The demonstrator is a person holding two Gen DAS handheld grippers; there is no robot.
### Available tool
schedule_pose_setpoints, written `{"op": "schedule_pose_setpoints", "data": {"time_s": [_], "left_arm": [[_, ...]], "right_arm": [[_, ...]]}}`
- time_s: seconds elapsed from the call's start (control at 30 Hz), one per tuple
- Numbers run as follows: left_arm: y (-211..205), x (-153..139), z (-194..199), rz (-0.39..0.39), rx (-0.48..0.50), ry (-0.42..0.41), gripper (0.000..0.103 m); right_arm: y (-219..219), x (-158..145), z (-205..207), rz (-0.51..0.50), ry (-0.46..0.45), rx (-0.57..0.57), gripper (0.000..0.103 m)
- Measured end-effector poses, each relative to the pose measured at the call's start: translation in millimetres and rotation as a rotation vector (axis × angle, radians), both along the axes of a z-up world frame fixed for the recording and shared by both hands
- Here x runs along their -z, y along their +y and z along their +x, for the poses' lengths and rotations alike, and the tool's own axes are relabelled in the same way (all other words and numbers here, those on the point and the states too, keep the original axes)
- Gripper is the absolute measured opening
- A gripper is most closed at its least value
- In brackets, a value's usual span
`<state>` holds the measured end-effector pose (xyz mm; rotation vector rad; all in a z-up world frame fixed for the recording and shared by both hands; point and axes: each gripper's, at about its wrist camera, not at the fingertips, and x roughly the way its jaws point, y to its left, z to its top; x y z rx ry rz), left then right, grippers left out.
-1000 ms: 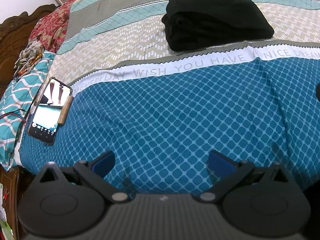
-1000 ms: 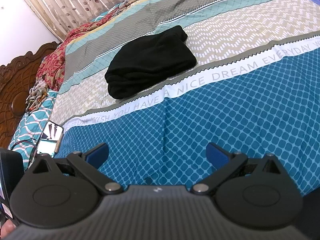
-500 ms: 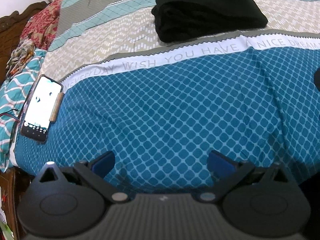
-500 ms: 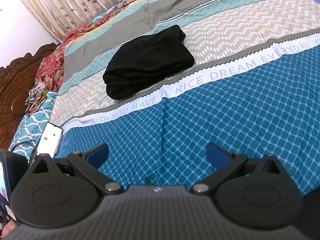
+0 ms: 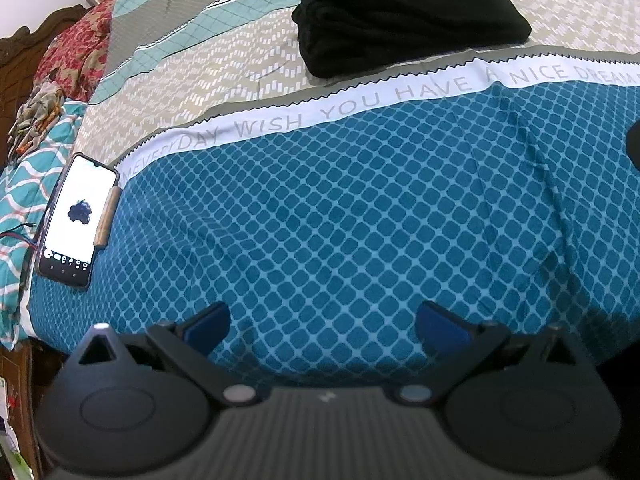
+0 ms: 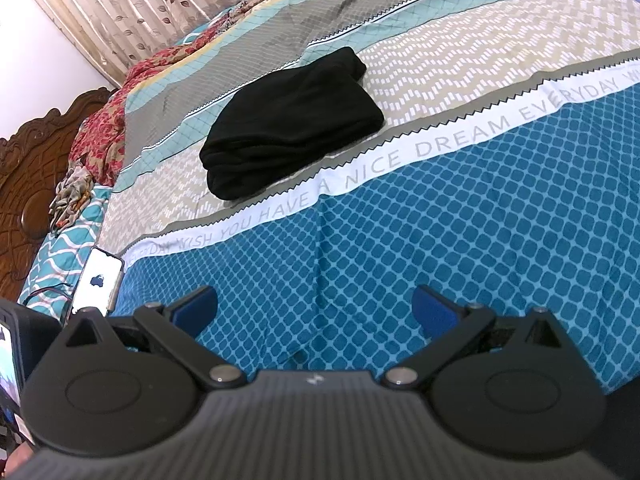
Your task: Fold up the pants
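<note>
Black pants (image 5: 408,12) lie folded into a thick bundle on the beige zigzag band of the bed cover, far from both grippers; in the right wrist view the same pants (image 6: 292,128) sit up the bed, left of centre. My left gripper (image 5: 322,322) hovers open over the blue diamond-patterned cover, nothing between its blue pads. My right gripper (image 6: 314,306) is also open and empty above the same blue area.
A phone (image 5: 76,220) with a lit white screen lies at the bed's left edge, with a small wooden stick beside it; the phone (image 6: 98,280) also shows in the right wrist view. Crumpled red patterned cloth (image 6: 100,136) and a carved wooden headboard (image 6: 24,176) are at the left. Curtains (image 6: 160,4) hang behind.
The left wrist view has drifted, so the pants sit higher and nearer the frame's top. The phone screen changed from a picture to white. Both grippers stay open.
</note>
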<state>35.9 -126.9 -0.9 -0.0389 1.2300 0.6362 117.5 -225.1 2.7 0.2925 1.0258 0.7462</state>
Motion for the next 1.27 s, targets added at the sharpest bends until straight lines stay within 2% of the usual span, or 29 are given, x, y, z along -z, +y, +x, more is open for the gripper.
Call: {"op": "schedule_pose_setpoints", "data": {"time_s": [0.87,1.1,1.27], "left_arm": [[2.4,7.1,18.3,-0.025,0.022,0.019,0.103],[6.8,-0.2,35.1,-0.036,0.040,-0.014,0.103],[15.4,-15.2,49.4,-0.050,0.055,-0.088,0.103]], "right_arm": [[-4.2,8.4,15.8,-0.001,0.026,0.003,0.103],[-1.2,2.0,27.8,-0.012,-0.019,0.007,0.103],[2.1,-6.5,38.5,-0.013,-0.060,0.014,0.103]]}}
